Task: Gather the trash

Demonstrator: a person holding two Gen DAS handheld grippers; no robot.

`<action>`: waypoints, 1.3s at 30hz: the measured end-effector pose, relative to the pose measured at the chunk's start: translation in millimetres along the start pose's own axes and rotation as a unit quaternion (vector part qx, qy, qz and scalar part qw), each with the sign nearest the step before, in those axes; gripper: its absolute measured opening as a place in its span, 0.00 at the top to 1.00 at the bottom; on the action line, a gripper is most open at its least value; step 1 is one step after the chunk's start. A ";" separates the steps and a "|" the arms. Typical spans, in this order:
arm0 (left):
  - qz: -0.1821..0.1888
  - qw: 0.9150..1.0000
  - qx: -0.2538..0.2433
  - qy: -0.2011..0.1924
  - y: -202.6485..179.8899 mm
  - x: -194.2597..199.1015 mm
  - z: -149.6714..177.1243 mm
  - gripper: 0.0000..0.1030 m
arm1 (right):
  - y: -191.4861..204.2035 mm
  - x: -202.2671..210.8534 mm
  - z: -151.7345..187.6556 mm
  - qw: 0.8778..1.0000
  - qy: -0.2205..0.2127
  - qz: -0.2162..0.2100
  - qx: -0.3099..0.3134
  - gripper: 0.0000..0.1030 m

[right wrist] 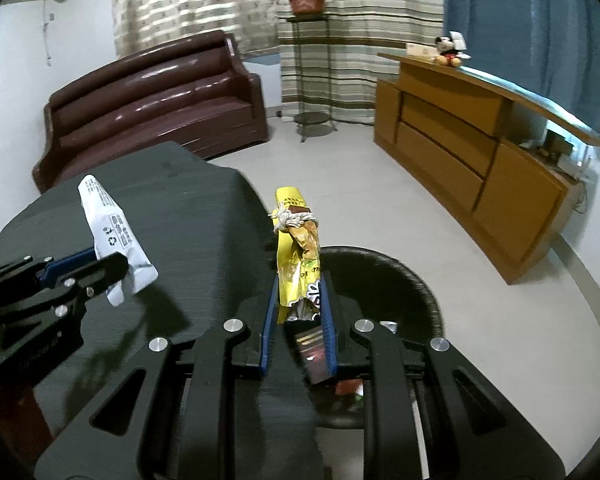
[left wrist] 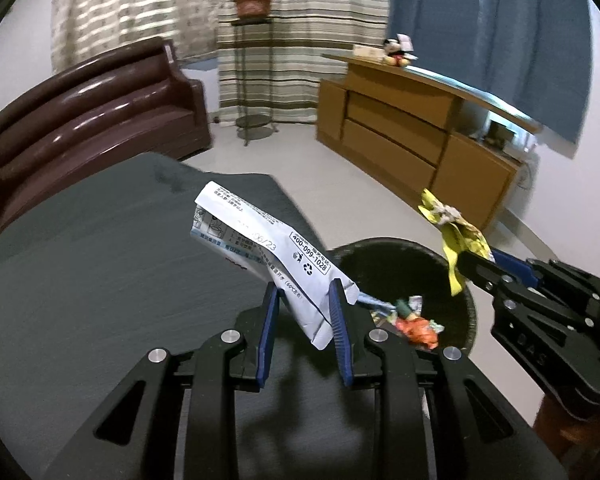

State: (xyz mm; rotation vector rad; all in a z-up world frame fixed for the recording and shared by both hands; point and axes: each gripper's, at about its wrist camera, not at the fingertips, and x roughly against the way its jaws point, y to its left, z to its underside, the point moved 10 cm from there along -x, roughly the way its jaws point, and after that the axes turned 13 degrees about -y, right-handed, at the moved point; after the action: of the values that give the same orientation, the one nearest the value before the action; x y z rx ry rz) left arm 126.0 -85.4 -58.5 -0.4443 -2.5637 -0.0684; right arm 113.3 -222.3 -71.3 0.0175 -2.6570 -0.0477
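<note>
**Ana:** Wrappers in both grippers, and both near the black bin (left wrist: 466, 280). The left gripper (left wrist: 305, 304) has its blue pads nearly together on the lower end of the white printed sachet (left wrist: 260, 240), which stands up and leans back over the dark table (left wrist: 80, 240), just short of the bin's rim.

**Ben:** And the other side?

**Ana:** The right gripper (right wrist: 298, 300) is pinched on the yellow snack wrapper (right wrist: 298, 248), which rises from the jaws over the near rim of the bin. A bit of pale string looks knotted round its upper part, though it is too small to be sure.

**Ben:** How would you expect them to handle?

**Ana:** Both very light, I'd judge. The sachet looks like creased, flattened foil paper, stiff enough to stand by itself but slippery, so a grip across a flat end, well in from the edge, suits it. The yellow wrapper is crumpled and soft; the bunched lower part gives the pads more to bite on.

**Ben:** Anything in the bin?

**Ana:** Orange crumpled wrappers (left wrist: 418, 326) lie inside. Light pieces may flutter, so release them low over the opening.
</note>
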 end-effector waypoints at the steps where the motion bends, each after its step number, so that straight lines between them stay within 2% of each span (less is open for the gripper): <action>1: 0.004 1.000 -0.003 0.000 -5.5 -1.6 0.1 0.74 | -1.8 -0.7 -0.5 1.000 0.000 0.004 -0.001 0.81; 7: 0.030 0.999 -0.036 -0.004 -36.8 -17.3 -3.1 0.74 | -26.9 -6.3 -1.2 0.999 -0.001 0.031 -0.011 0.81; 11: 0.043 0.998 -0.051 -0.003 -48.3 -30.3 -2.6 0.73 | -37.4 -9.5 1.4 0.999 0.000 0.040 -0.021 0.75; 13: 0.045 0.998 -0.054 0.000 -50.9 -35.0 -1.2 0.70 | -42.0 -11.2 2.9 0.999 0.000 0.044 -0.027 0.72; 15: 0.047 0.997 -0.052 0.004 -53.0 -38.7 1.1 0.59 | -44.7 -12.4 3.2 0.998 0.001 0.047 -0.030 0.68; 17: 0.047 0.998 -0.050 0.003 -54.0 -39.2 1.5 0.54 | -46.8 -12.4 3.0 0.998 0.000 0.051 -0.031 0.68; 22: 0.048 0.998 -0.048 -0.003 -55.5 -35.0 0.5 0.48 | -47.8 -11.0 -0.5 0.998 -0.005 0.056 -0.034 0.68; 25: 0.044 0.998 -0.040 -0.009 -55.0 -32.1 -2.3 0.48 | -47.2 -8.3 -0.1 0.998 -0.008 0.059 -0.033 0.66; 29: 0.026 0.999 -0.033 -0.019 -51.9 -25.8 -6.6 0.42 | -46.0 -3.8 -0.7 0.997 -0.011 0.063 -0.033 0.61; 36: -0.001 1.000 -0.015 -0.025 -38.6 -12.3 -6.5 0.35 | -45.9 6.3 -1.4 0.997 -0.017 0.068 -0.033 0.58; 39: -0.007 1.000 -0.010 -0.028 -35.4 -7.3 -6.8 0.34 | -43.2 11.2 -0.2 0.997 -0.020 0.068 -0.030 0.55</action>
State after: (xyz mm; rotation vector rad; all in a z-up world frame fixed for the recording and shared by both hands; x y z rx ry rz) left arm 123.7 -121.9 -55.0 -0.4425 -2.6241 -0.0873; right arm 103.7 -265.8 -67.5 -0.1861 -2.6878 -0.0849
